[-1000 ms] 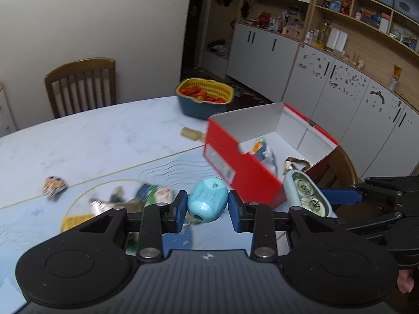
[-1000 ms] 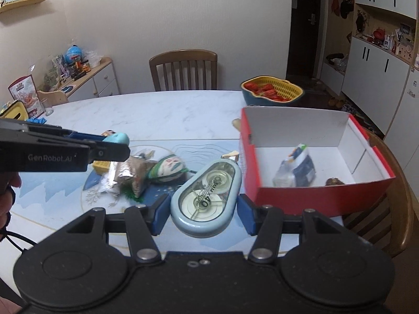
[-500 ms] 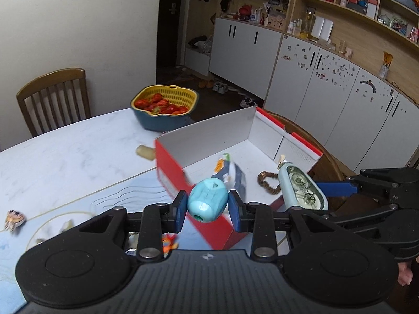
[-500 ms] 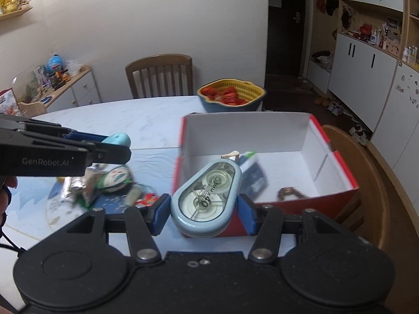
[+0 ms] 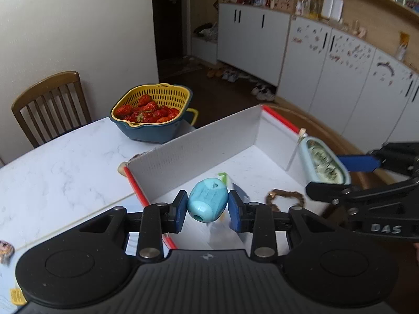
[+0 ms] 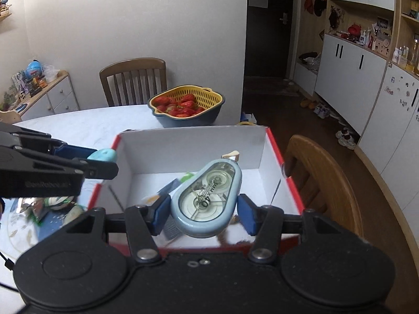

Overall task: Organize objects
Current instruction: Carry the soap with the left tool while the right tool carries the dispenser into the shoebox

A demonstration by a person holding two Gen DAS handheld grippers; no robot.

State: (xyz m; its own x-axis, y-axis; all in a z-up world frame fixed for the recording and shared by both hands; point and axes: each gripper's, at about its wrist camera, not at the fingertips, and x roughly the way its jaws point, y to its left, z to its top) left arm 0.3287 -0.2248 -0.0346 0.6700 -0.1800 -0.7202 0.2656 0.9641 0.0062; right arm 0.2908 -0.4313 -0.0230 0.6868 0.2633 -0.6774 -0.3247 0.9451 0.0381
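My left gripper (image 5: 207, 207) is shut on a small turquoise egg-shaped sharpener (image 5: 208, 202) and holds it over the near left part of a red cardboard box with a white inside (image 5: 209, 141). From the right wrist view, the same sharpener (image 6: 103, 155) shows at the box's left rim (image 6: 115, 141). My right gripper (image 6: 203, 210) is shut on a pale blue correction tape dispenser (image 6: 207, 200), held above the box interior; this dispenser (image 5: 323, 163) appears at the box's right side in the left wrist view. Inside the box lie a blue-white packet (image 6: 170, 187) and a brown bead bracelet (image 5: 284, 198).
A yellow colander of strawberries in a dark blue bowl (image 5: 154, 112) stands on the white marble table (image 5: 60, 167) behind the box. Snack wrappers (image 6: 49, 204) lie on a blue mat at the left. Wooden chairs (image 6: 322, 172) stand at the table's right and far side.
Both grippers have carried their objects rightward from over the mat to over the open box. The sharpener and the tape dispenser stay gripped.
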